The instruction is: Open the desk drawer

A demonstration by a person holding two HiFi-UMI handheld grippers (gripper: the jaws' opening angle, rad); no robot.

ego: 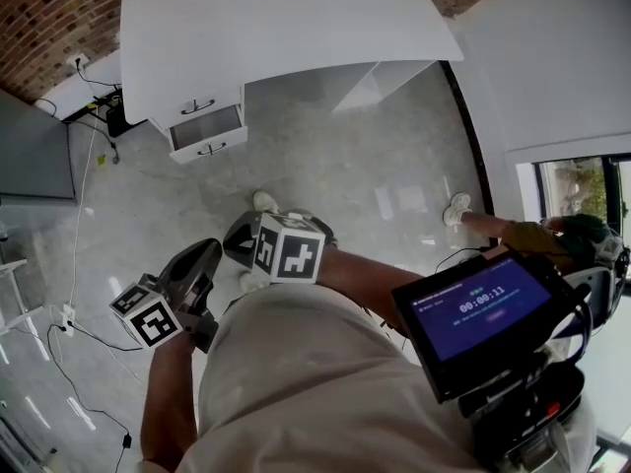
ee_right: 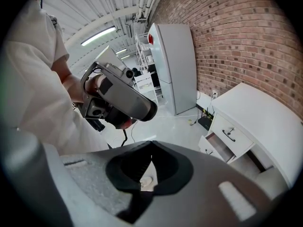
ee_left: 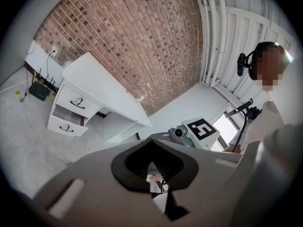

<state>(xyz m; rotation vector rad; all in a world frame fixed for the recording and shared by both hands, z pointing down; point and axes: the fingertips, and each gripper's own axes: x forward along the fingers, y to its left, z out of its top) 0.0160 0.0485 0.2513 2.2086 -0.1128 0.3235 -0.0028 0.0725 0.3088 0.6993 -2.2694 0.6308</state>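
Note:
The white desk (ego: 286, 23) stands at the far side of the room, several steps away. Its drawer stack is at the left end: the top drawer (ego: 197, 106) is closed and the lower drawer (ego: 208, 147) is pulled partly out, its inside showing. The same open drawer (ee_left: 66, 123) appears small in the left gripper view and again as the open drawer (ee_right: 214, 148) in the right gripper view. My left gripper (ego: 197, 262) and right gripper (ego: 240, 236) are held close to my body, far from the desk. Both stand shut with nothing held; left gripper (ee_left: 152, 144), right gripper (ee_right: 151, 146).
A black box with cables (ego: 116, 116) sits on the floor left of the desk by the brick wall. A grey cabinet (ego: 35, 151) stands at the left. A tablet with a timer (ego: 483, 313) is at my right. White shoes (ego: 264, 202) rest on the pale floor.

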